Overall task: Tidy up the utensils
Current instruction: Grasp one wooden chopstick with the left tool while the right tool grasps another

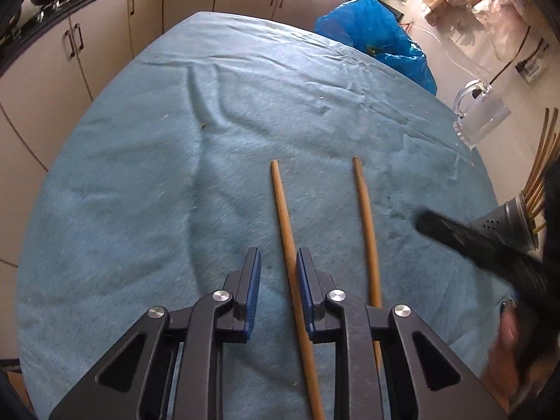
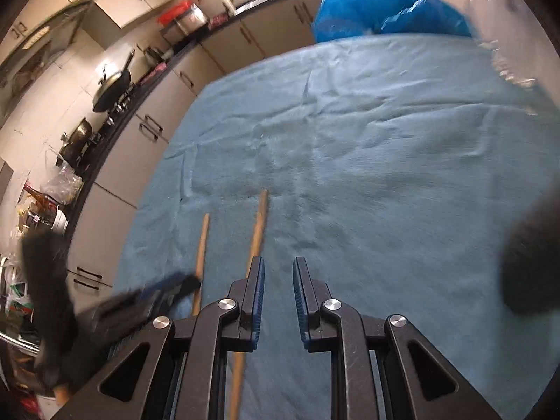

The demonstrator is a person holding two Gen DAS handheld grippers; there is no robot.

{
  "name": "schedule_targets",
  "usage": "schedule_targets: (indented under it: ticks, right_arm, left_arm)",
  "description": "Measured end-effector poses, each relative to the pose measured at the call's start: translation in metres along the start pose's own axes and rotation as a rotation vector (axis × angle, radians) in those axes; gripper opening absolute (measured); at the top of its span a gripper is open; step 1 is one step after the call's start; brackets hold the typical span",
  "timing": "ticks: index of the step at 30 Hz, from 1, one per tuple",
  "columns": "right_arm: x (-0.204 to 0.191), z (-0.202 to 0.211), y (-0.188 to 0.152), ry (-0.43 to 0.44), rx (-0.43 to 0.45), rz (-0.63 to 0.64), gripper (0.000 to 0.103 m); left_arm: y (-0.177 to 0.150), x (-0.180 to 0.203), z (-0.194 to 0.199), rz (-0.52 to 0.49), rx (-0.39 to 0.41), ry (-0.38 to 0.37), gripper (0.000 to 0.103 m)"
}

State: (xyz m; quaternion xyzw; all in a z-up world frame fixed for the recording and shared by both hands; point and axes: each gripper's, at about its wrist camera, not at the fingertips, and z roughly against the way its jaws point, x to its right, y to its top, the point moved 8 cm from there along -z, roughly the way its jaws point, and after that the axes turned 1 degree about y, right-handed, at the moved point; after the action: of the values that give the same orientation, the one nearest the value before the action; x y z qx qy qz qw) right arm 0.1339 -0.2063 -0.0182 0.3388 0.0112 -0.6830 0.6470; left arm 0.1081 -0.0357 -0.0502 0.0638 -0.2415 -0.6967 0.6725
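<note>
Two wooden chopsticks lie side by side on the blue cloth. In the left wrist view the left chopstick (image 1: pixel 284 224) runs between the fingers of my open left gripper (image 1: pixel 278 266), close to the right pad; the other chopstick (image 1: pixel 365 224) lies to its right. A holder (image 1: pixel 521 220) with several chopsticks stands at the right edge. My right gripper (image 2: pixel 276 273) is open and empty above the cloth; a chopstick (image 2: pixel 259 224) passes under its left finger, the other chopstick (image 2: pixel 202 245) lies further left. The left gripper shows blurred at lower left (image 2: pixel 157 294).
A glass mug (image 1: pixel 479 115) stands at the table's right edge. A blue plastic bag (image 1: pixel 378 35) sits at the far side. Kitchen cabinets (image 1: pixel 105 35) and a stove with pans (image 2: pixel 112 87) run along the left. The cloth-covered table (image 1: pixel 175 175) spreads ahead.
</note>
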Motion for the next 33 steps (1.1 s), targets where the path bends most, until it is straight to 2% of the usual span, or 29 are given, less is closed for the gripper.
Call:
schedule_targets:
  ticks: [4, 7, 11, 14, 17, 21, 24, 28, 29, 31, 33]
  right_arm:
    - [-0.005, -0.030, 0.015, -0.035, -0.048, -0.001, 0.018]
    - [-0.011, -0.044, 0.020, -0.106, -0.072, 0.046, 0.019]
    - [-0.022, -0.049, 0.024, -0.176, -0.077, 0.119, 0.021]
    - [-0.024, -0.051, 0.023, -0.196, -0.085, 0.140, 0.021]
    - [-0.020, -0.050, 0.024, -0.205, -0.090, 0.136, 0.008]
    - [-0.009, -0.045, 0.023, -0.234, -0.089, 0.136, 0.007]
    - [0.002, -0.035, 0.021, -0.214, -0.079, 0.107, 0.007]
    - [0.012, -0.016, 0.011, -0.143, -0.051, 0.061, 0.007]
    - [0.013, -0.009, 0.008, -0.133, -0.043, 0.055, 0.007]
    - [0.013, 0.002, 0.004, -0.103, -0.022, 0.049, 0.007]
    - [0.011, 0.014, 0.002, -0.089, 0.005, 0.055, 0.007]
  left_arm:
    - [-0.001, -0.007, 0.003, 0.010, 0.000, 0.003, 0.018]
    - [0.000, -0.010, 0.002, 0.014, -0.004, -0.009, 0.015]
    - [0.007, -0.009, -0.003, 0.019, -0.011, -0.011, 0.015]
    - [0.013, -0.006, -0.002, 0.038, -0.011, -0.035, 0.015]
    - [0.016, -0.003, 0.000, 0.057, -0.018, -0.075, 0.016]
    - [0.021, 0.003, -0.003, 0.054, -0.023, -0.075, 0.016]
    - [0.025, 0.009, -0.011, 0.039, -0.036, -0.056, 0.020]
    - [0.035, 0.014, -0.021, 0.026, -0.026, 0.013, 0.021]
    - [0.037, 0.015, -0.023, 0.016, -0.023, 0.032, 0.019]
    - [0.040, 0.016, -0.027, 0.002, -0.013, 0.079, 0.006]
    - [0.041, 0.018, -0.027, 0.000, -0.006, 0.091, 0.006]
